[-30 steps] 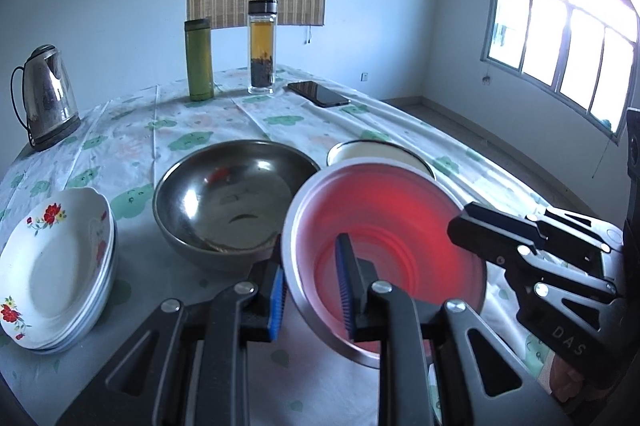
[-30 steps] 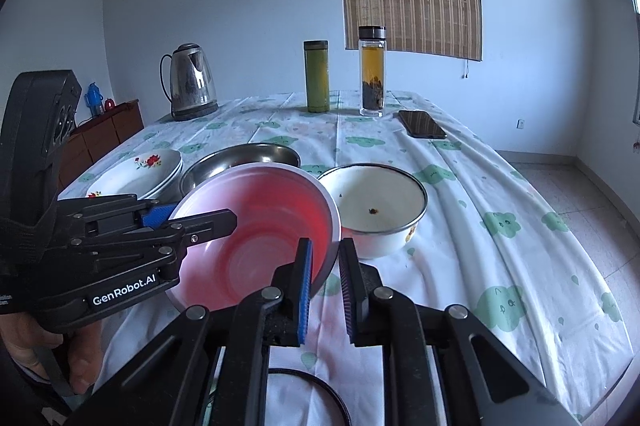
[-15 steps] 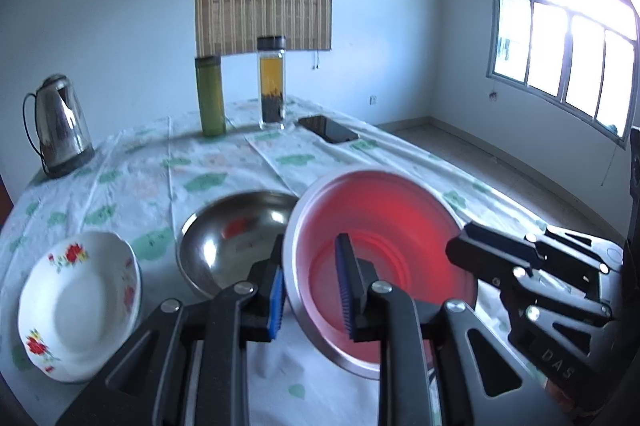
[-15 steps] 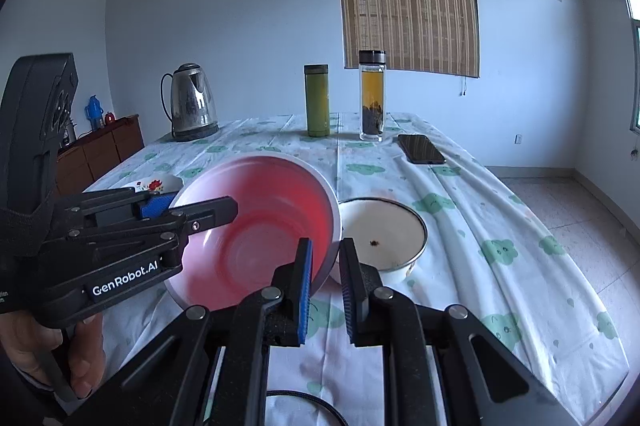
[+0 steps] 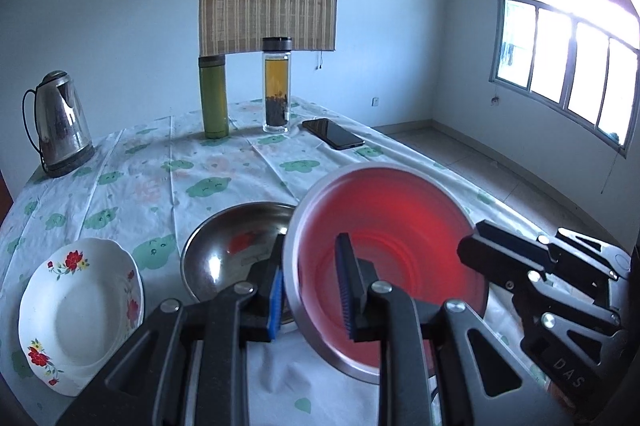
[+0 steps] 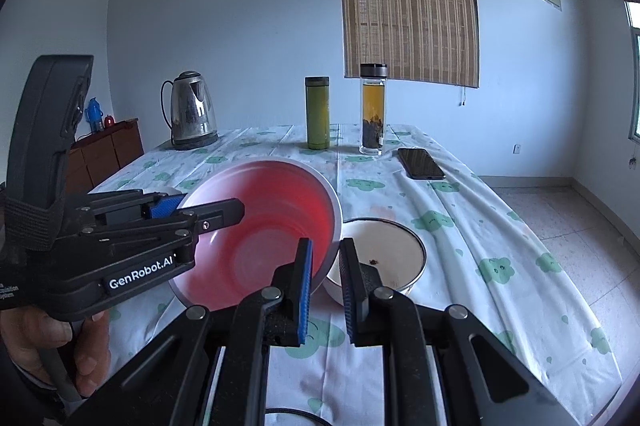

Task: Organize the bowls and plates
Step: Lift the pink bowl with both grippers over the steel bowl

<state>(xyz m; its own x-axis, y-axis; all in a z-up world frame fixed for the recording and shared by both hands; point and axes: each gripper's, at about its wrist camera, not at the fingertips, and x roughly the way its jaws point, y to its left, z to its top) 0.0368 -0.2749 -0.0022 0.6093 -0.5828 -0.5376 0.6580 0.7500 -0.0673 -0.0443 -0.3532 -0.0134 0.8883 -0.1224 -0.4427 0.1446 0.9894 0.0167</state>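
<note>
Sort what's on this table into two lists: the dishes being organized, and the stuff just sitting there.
Part of the job:
- red bowl, held at its rim by both tongs
- steel bowl
- flowered plate
- white bowl

Just lying about:
- kettle
- green flask
- tea bottle
- phone

Table (image 5: 132, 162) under a white cloth (image 6: 500, 266) printed with green clouds. Far edge: steel kettle (image 5: 58, 122) at left, then green flask (image 5: 214, 96) and glass tea bottle (image 5: 276, 86) just beside each other, upright. Dark phone (image 5: 332, 133) lies flat near the bottle. Nearer: flowered white plate (image 5: 76, 310) at left, steel bowl (image 5: 228, 254) beside it, white enamel bowl (image 6: 394, 246) further right. Black cable (image 6: 288, 416) at the near edge.
</note>
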